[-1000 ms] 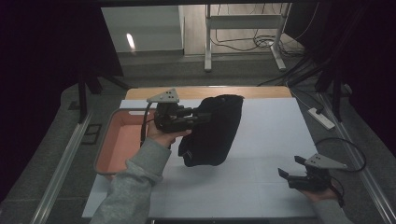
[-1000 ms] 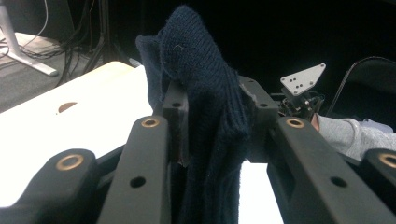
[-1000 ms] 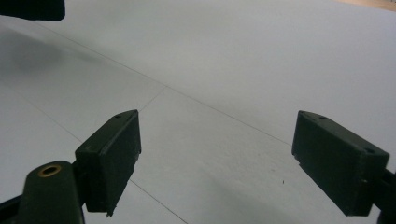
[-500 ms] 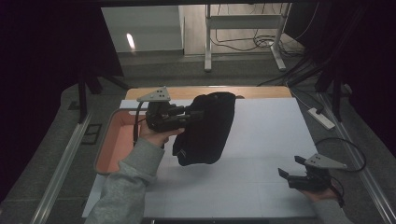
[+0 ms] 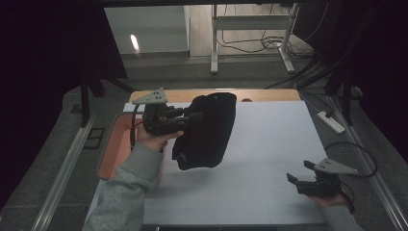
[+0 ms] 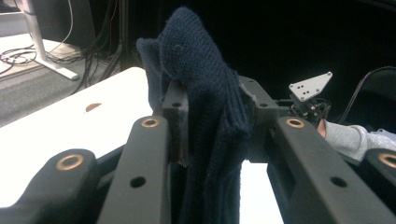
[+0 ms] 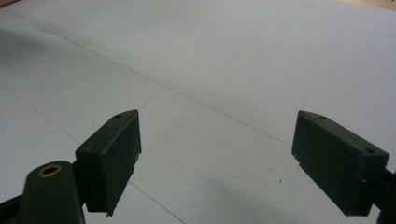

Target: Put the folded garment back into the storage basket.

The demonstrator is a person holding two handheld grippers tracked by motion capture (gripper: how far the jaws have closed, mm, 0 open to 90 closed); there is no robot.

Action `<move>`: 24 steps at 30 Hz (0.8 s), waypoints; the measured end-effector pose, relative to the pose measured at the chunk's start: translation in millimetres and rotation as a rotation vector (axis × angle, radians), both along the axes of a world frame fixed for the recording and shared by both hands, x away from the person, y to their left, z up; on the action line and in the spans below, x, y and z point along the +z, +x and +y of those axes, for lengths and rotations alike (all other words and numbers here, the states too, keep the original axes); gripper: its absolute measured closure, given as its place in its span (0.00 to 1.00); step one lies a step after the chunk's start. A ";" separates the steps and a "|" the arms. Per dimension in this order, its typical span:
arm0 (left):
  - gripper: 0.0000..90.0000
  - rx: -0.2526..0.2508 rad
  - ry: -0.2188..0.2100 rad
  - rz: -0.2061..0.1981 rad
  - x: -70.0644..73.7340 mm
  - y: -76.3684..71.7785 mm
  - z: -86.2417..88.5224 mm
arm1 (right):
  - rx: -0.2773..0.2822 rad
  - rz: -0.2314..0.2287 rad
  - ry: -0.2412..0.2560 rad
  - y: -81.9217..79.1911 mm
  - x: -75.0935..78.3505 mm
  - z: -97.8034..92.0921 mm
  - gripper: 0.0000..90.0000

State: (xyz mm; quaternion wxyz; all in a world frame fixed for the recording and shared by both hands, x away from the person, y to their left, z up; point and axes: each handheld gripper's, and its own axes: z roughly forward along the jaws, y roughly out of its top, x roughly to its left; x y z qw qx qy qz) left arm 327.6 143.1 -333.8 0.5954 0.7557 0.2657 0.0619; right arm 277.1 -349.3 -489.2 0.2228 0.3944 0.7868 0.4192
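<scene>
High view: left hand-held gripper clamps a dark, possibly knitted garment, its jaw tips hidden.

Dark room; grey floor; white desk frame behind; cables trailing beneath it.

The table is seen from above, looking forward, and from close along each gripper's fingers.
</scene>
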 end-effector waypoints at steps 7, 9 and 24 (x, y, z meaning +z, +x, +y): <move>0.75 0.017 -0.001 -0.001 1.4 -2.5 8.0 | -0.002 0.000 0.001 0.1 -0.1 -0.2 0.18; 0.75 0.023 -0.002 -0.001 2.0 -3.7 11.1 | -0.002 0.001 0.001 0.2 -0.1 -0.2 0.18; 0.75 0.066 0.000 -0.013 9.2 -11.7 32.5 | -0.004 0.004 -0.001 0.7 -0.5 0.1 0.18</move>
